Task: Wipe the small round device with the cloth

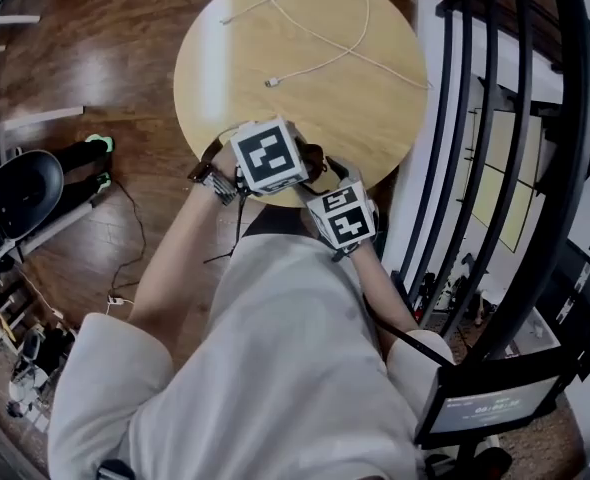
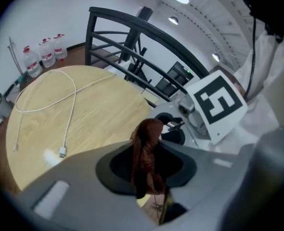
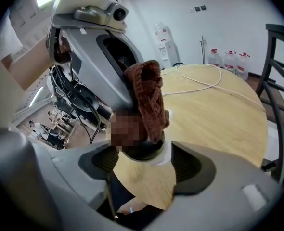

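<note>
While the right gripper (image 3: pixel 143 165) brackets the small round device (image 3: pixel 144 152) at the near edge of the tabletop (image 1: pixel 305 98), the left gripper (image 2: pixel 149 170) has the cloth (image 2: pixel 149 134) on it.
Left jaws are clamped tight on the reddish-brown cloth. It hangs bunched, lower end touching the device's dark top; pinched short, I reckon, so the tip rubs with control. Right jaws are spread wide, device between the pads, rim just beside each. I read no squeeze, more a fence to stop it sliding off the edge. Wiping looks barely under way. White cable (image 1: pixel 273 82) lies well apart, toward the far edge, out of the way.
</note>
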Tool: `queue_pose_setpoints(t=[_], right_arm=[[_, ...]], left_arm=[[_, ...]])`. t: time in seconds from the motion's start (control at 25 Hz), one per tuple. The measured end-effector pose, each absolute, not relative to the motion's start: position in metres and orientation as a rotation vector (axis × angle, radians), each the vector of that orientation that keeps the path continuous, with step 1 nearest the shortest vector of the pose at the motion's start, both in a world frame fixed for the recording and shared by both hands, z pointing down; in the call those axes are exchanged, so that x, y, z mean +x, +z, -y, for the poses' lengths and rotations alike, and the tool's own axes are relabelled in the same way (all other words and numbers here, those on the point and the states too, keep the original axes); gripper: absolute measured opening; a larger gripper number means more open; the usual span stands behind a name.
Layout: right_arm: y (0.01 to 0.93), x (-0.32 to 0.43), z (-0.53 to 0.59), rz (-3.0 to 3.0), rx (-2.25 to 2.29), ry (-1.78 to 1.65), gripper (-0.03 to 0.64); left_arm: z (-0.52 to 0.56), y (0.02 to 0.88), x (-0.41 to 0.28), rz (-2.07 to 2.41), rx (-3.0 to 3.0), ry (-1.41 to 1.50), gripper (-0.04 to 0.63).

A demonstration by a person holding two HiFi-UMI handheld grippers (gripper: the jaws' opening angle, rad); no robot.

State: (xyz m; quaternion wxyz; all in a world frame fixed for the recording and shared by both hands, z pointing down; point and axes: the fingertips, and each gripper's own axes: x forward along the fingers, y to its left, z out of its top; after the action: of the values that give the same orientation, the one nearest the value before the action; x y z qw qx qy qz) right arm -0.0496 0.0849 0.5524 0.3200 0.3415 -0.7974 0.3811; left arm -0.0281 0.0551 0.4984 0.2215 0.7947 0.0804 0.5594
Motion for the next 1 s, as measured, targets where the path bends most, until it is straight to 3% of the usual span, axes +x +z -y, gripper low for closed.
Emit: queue_pose_setpoints(t=[0.28, 1.0], right_arm=[[0.552, -0.054, -0.090, 2.091, 0.898, 1.017, 0.342], [0.539, -0.067, -0.092, 2.121, 0.915, 1.063, 0.342]], left_arm=[[-0.028, 0.525, -0.038, -0.070, 2.234, 1.548, 0.104], [-0.028, 0.566, -0.024, -0.228, 2.106, 1.600, 0.101]])
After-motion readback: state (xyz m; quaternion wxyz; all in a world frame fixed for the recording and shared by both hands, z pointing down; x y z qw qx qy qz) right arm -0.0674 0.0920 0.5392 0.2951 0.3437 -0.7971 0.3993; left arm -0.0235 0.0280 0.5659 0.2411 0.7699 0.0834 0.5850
